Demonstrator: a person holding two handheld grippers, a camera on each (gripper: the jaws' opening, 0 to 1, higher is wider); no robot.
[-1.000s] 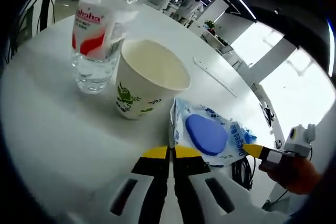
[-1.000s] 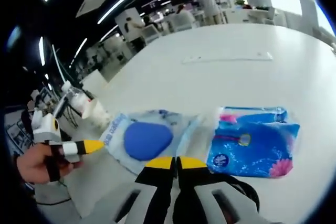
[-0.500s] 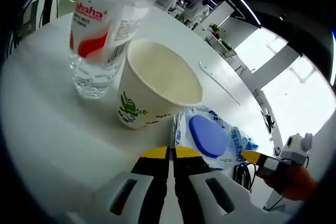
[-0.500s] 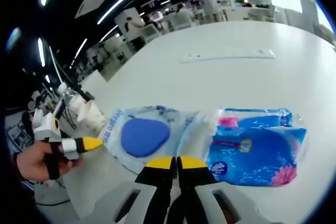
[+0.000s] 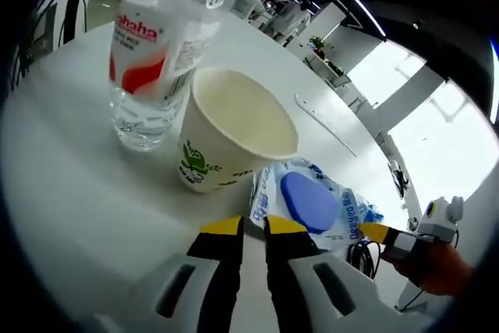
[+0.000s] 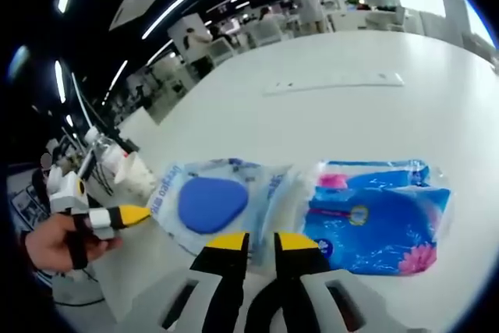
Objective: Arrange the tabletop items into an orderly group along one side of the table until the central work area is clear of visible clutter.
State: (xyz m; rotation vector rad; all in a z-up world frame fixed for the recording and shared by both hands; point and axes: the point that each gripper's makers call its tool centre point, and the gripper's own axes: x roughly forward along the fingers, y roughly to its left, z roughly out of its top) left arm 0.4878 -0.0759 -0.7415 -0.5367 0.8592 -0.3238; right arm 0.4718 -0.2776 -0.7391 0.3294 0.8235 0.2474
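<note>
My left gripper [image 5: 253, 229] stands slightly open on the white table [image 5: 86, 185], and the near edge of a clear packet with a blue oval pad [image 5: 310, 201] lies just past its tips. A paper cup [image 5: 231, 129] and a water bottle [image 5: 151, 54] stand close together ahead of it. My right gripper [image 6: 262, 242] is also slightly open, with its tips in front of the seam between the blue-pad packet [image 6: 210, 203] and a blue tissue pack [image 6: 380, 216]. The left gripper [image 6: 121, 216] enters from the left, held by a hand.
A thin white strip [image 6: 334, 82] lies farther out on the table [image 6: 257, 122]. The bottle [image 6: 107, 148] and cup [image 6: 139, 174] stand at the table's left edge. Dark cables [image 5: 359, 253] hang beyond the table edge near the right gripper [image 5: 380, 228]. Office desks and people fill the background.
Both pairs of jaws were shut and have parted a little. The left jaws let go of the packet's edge. The left view drew back slightly.
</note>
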